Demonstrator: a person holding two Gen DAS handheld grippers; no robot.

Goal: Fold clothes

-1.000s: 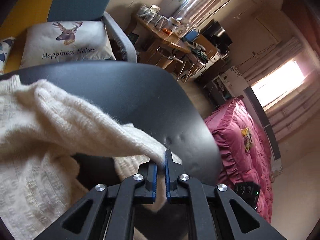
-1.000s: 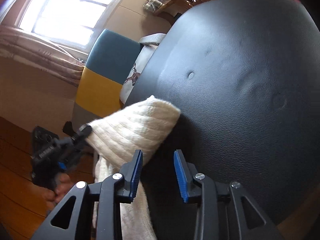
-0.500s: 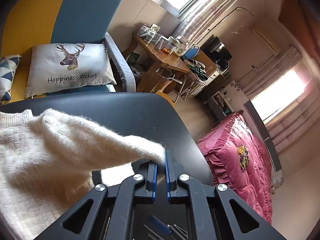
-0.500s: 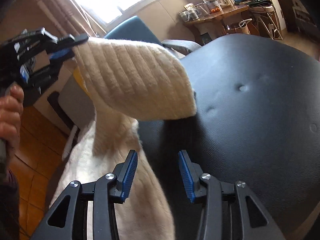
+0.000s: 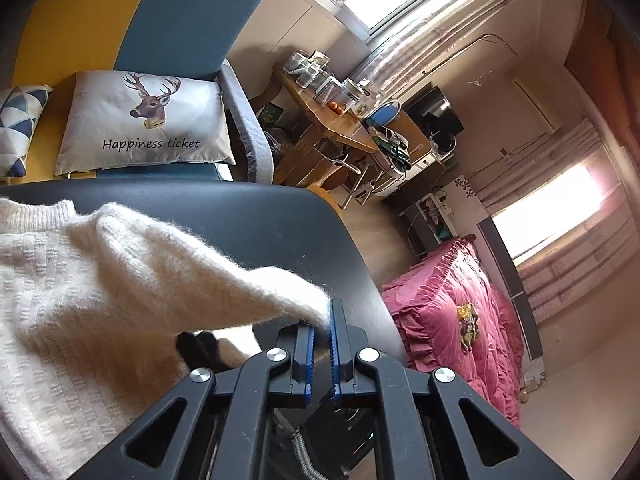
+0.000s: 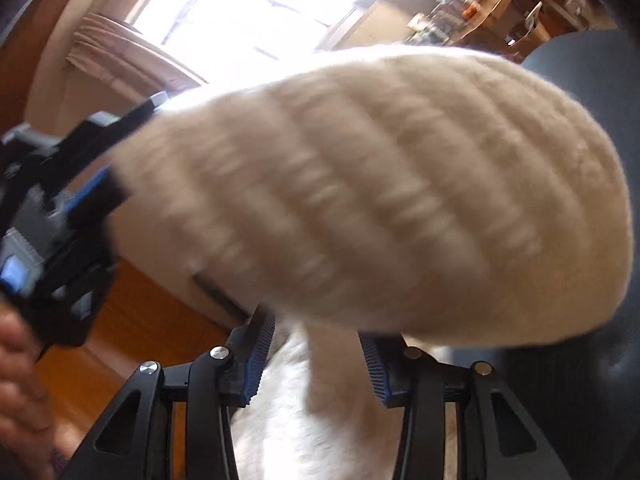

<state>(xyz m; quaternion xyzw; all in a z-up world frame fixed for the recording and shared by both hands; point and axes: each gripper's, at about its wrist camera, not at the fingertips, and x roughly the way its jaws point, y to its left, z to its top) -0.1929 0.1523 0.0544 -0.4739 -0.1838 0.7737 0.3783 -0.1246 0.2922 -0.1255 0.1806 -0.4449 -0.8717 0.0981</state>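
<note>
Your left claw is clamped on the cuff of the cream sweater, whose body lies on the black tabletop at left. No containers hold anything you can make out. In your right wrist view the lifted sleeve is blurred and hides most of the tabletop; your right claw stands wide, empty beneath it. Since half a second ago, the sleeve has swung closer over that claw.

raised sweater sleeve blocks right jaws, black table beyond bare
</note>
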